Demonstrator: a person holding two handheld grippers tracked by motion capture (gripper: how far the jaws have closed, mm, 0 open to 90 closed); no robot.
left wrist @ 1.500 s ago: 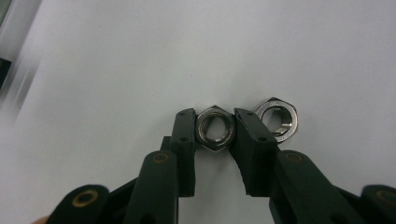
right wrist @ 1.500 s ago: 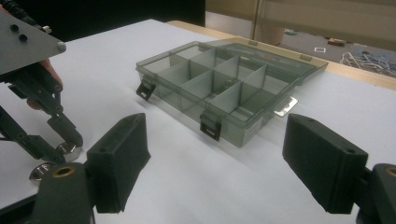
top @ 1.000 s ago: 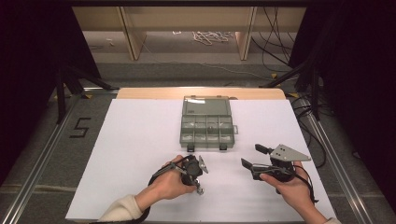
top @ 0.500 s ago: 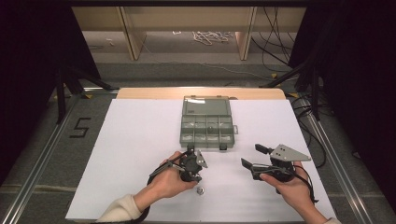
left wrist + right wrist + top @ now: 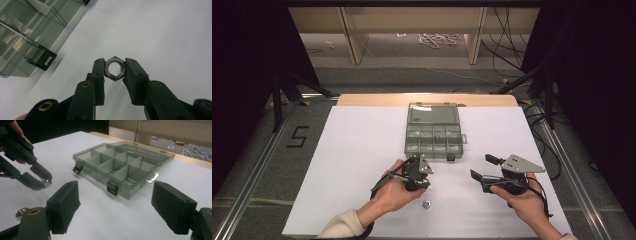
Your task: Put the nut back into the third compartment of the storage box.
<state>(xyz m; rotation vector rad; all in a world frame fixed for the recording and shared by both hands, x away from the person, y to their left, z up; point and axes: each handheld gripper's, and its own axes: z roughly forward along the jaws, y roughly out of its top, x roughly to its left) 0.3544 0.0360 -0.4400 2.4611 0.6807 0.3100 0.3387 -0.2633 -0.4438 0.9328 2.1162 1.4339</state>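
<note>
Steel between the pads of the left hand-held gripper: a hex nut, pinched flat to flat, with the jaws drawn in to the nut's width and no further. Held just clear of the white desk, a little short of the near wall of the smoky plastic compartment box, lid folded back. Off to the right, the right hand-held gripper, spread wide and holding nothing.

Likely to slip: smooth metal, narrow flats, only the pad tips in contact. Could twist out on any tilt or jolt on the way to the box, then roll across the desk or off its edge. Could also clip a divider or the front latch going in and spring free, or bounce into the wrong cell if let go too high. Worth minding a second small metal piece, a nut by the look of it, lying loose on the desk near the left hand; easy to knock with a sleeve or the trailing cable. Best to hold level, pass low over the wall, and open only when well inside a compartment.
</note>
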